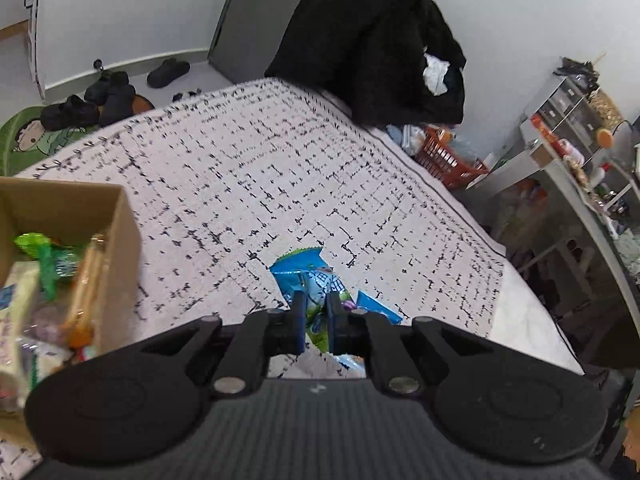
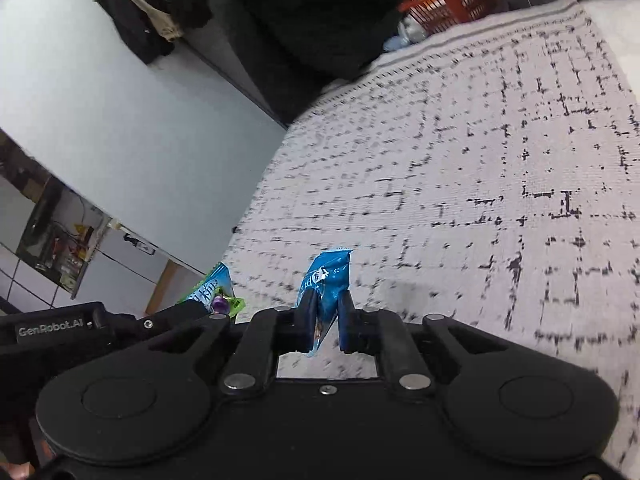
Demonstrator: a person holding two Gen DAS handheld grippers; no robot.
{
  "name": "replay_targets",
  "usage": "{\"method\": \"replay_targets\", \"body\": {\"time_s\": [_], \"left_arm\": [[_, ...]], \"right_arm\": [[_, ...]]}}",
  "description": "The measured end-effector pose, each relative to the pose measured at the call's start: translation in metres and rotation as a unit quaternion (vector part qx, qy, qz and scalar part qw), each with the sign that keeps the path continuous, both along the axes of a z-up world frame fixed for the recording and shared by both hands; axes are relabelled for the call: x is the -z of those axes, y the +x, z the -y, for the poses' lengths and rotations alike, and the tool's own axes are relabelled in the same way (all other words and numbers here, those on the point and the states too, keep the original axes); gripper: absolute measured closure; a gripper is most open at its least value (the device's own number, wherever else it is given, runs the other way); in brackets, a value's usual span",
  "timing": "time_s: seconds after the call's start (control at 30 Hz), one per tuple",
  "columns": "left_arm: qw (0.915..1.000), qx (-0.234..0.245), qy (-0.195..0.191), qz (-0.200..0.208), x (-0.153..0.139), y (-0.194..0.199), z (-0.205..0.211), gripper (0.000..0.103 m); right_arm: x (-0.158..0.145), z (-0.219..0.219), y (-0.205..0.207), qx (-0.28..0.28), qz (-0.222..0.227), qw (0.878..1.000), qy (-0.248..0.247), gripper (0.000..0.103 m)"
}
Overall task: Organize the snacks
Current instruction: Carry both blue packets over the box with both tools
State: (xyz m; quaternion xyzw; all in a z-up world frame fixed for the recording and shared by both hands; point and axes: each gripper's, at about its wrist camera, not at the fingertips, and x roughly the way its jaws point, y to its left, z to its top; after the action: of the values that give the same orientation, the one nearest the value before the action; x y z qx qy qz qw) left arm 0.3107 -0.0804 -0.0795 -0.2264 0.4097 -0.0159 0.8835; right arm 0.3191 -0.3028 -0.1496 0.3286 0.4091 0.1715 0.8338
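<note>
Left wrist view
Snack look: a blue-and-white snack packet (image 1: 316,280) with green trim at its far serrated end, printed with a cartoon figure; crinkled foil
Snack place: it stood out from between the fingers of the left gripper (image 1: 318,312), its far end over the rug (image 1: 280,168)
Left gripper state: narrow, the two fingers pinched on the packet's near part
Box: a cardboard box (image 1: 120,232) sat near left, open-topped, holding other wrapped snacks (image 1: 60,272), green, cream and orange
Edges and room: the box's right wall lay just left of the gripper; the rug ran bare to the far side, where dark clothing (image 1: 380,40) hung, with shoes (image 1: 100,100) far left and an orange basket (image 1: 448,156) far right

Right wrist view
Snack look: a solid blue sachet (image 2: 326,280) with white characters, its far edge crimped
Snack place: held upright between the fingers of the right gripper (image 2: 326,320), its lower corner hanging below them above the rug (image 2: 480,160)
Right gripper state: narrow, clamped on the blue sachet
Other gripper: the left gripper (image 2: 180,312) showed near left, with the blue-and-white snack packet (image 2: 216,292) poking past it, close beside the sachet but apart
Edges and room: the rug's left border ran just beyond the sachet; wide bare rug lay to the right and far; the picture was motion-blurred
</note>
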Motion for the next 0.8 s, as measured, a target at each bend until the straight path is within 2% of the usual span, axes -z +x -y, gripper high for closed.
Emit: {"method": "replay_targets", "body": {"time_s": [0.37,0.6,0.8], "left_arm": [[0.9994,-0.021,-0.004,0.025,-0.036,-0.062,-0.03,0.094],[0.9987,-0.034,-0.008,0.038,-0.047,-0.094,-0.051,0.094],[0.9979,-0.046,-0.008,0.045,-0.054,-0.111,-0.071,0.094]], "right_arm": [[-0.043,-0.014,-0.048,0.005,0.028,1.0,0.014,0.092],[-0.074,-0.031,-0.067,-0.007,0.059,0.998,0.01,0.092],[-0.088,-0.054,-0.079,-0.025,0.074,0.997,0.004,0.093]]}}
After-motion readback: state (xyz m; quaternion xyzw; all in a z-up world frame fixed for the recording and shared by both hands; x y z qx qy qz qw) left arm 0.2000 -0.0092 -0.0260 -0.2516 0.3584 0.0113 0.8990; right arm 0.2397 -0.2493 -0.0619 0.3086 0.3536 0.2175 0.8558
